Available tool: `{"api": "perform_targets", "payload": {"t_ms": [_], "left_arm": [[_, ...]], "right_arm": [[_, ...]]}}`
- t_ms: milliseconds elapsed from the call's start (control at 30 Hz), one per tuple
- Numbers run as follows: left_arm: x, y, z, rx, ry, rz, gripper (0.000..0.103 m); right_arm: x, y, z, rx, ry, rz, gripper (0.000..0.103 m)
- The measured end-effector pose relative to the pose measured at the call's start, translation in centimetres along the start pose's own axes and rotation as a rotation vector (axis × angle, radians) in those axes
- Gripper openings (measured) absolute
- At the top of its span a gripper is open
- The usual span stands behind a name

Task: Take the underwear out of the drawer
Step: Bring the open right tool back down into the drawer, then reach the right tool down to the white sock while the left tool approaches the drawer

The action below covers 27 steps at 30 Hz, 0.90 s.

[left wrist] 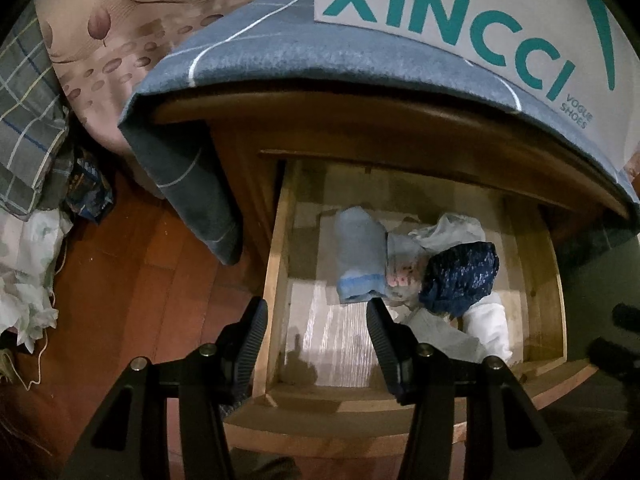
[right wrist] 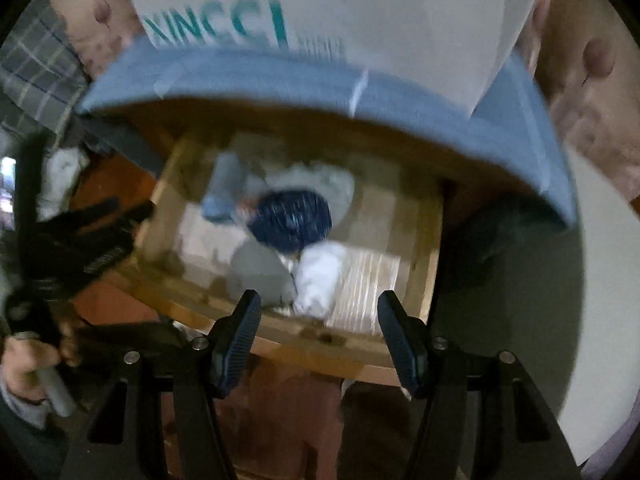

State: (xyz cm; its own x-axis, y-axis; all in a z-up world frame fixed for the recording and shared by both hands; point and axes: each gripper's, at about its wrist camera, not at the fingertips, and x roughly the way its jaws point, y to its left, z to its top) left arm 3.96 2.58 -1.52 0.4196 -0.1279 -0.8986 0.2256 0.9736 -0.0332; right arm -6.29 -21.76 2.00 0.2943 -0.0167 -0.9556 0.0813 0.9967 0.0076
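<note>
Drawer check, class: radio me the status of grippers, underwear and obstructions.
Left gripper open, empty. Right gripper open above drawer. Underwear inside. Nothing blocking.

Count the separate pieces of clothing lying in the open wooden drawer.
5, possibly more underneath: a light blue folded piece at the left, a pale grey crumpled piece at the back, a dark navy patterned bundle in the middle, a grey piece and a white piece at the front.

A white shoe box (left wrist: 460, 12) sits on a blue cloth (left wrist: 320, 52) near floral bedding (left wrist: 132, 20).
</note>
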Motion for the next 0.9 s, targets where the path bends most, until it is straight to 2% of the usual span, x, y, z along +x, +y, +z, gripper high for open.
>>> {"api": "perform_targets", "payload": {"t_ms": [33, 133, 367, 567, 733, 900], "left_arm": [[0.0, 0.1, 0.0, -0.004, 0.003, -0.002, 0.053], [0.0, 0.0, 0.1, -0.009, 0.001, -0.001, 0.053], [0.4, -0.5, 0.0, 0.009, 0.020, -0.010, 0.053], [0.5, -0.3, 0.0, -0.001, 0.028, -0.021, 0.053], [0.8, -0.2, 0.0, -0.012, 0.045, -0.035, 0.053], [0.9, -0.3, 0.0, -0.002, 0.047, -0.035, 0.053]], "right_arm": [[1.0, -0.3, 0.0, 0.020, 0.026, -0.002, 0.065], [3.6, -0.7, 0.2, 0.044, 0.087, 0.004, 0.069], [9.3, -2.0, 1.5, 0.151, 0.223, 0.056, 0.070], [12.4, -1.1, 2.9, 0.163, 0.288, 0.057, 0.070], [14.5, -0.1, 3.5, 0.140, 0.324, -0.020, 0.070], [16.0, 0.1, 4.1, 0.144, 0.363, -0.042, 0.070]]}}
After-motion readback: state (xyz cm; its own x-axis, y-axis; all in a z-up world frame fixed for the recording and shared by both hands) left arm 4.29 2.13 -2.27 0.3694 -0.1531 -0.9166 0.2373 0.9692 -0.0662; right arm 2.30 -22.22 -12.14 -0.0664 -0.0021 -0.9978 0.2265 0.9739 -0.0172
